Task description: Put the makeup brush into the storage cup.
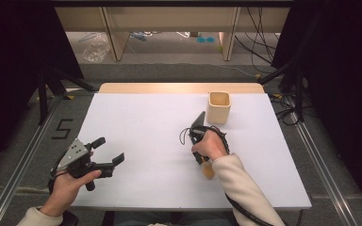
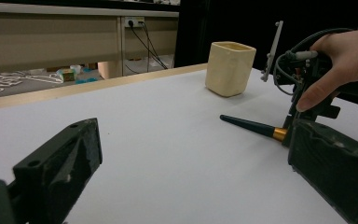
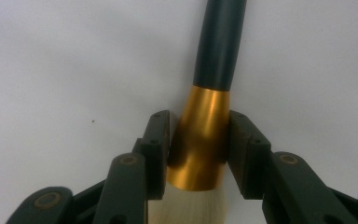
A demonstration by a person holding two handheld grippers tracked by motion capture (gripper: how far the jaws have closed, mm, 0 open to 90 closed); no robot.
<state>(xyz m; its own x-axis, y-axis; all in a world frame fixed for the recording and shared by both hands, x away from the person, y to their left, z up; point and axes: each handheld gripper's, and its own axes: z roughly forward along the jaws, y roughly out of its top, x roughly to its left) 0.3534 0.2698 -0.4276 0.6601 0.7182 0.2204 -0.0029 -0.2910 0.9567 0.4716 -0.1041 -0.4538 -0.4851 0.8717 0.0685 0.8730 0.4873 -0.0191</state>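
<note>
A makeup brush (image 3: 210, 70) with a dark handle, a gold ferrule and pale bristles lies on the white table (image 1: 146, 122). My right gripper (image 3: 198, 144) points down at it, shut on the gold ferrule. In the high view the right hand covers most of that gripper, and the bristles (image 1: 208, 170) stick out toward the table's front edge. From the left gripper view, the brush handle (image 2: 249, 126) runs along the table surface. My left gripper (image 1: 109, 149) rests at the table's front left, open, with nothing between its fingers.
A cream square cup (image 1: 218, 107) stands upright at the back right of the table, just beyond the right hand; it is also in the left gripper view (image 2: 230, 68). Cables and metal rails run along both sides of the table.
</note>
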